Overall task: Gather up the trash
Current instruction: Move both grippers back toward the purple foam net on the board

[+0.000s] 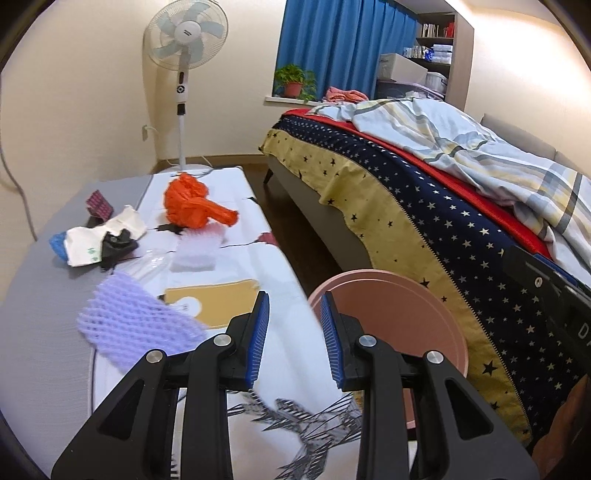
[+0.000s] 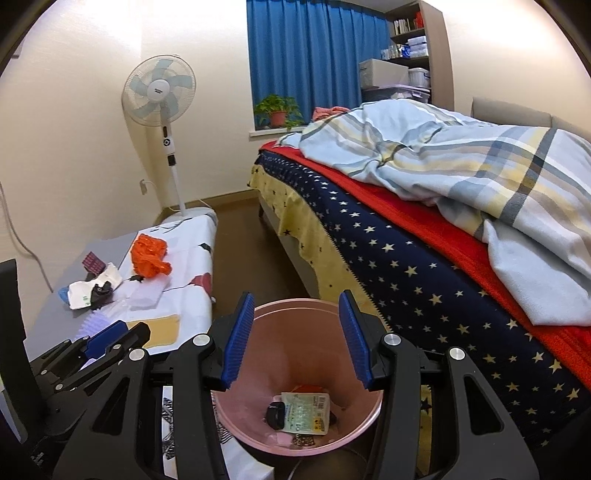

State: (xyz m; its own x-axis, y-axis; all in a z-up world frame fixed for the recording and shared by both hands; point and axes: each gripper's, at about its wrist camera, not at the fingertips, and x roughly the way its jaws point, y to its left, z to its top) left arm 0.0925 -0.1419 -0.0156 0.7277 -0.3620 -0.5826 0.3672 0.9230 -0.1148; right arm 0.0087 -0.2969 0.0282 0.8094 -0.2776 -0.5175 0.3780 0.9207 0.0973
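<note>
My right gripper (image 2: 297, 343) hangs open over the pink trash bin (image 2: 288, 303), with nothing between its blue pads. In the bin lie a labelled packet (image 2: 304, 411) and a small black item (image 2: 275, 415). My left gripper (image 1: 295, 343) is open and empty above the table's right edge, beside the bin (image 1: 388, 325). On the table lie a purple foam net (image 1: 129, 325), an orange plastic bag (image 1: 192, 203), a white foam piece (image 1: 199, 247), crumpled white paper (image 1: 107, 236) and a dark pink packet (image 1: 99, 203). The left gripper (image 2: 110, 332) shows at the lower left of the right wrist view.
The low table (image 1: 44, 295) has a grey top, partly under a patterned white cloth (image 1: 280, 266). A bed (image 1: 424, 206) with a star-print cover runs along the right, close to the bin. A standing fan (image 1: 183, 33) is in the far corner. A strip of dark floor (image 1: 291, 236) separates table and bed.
</note>
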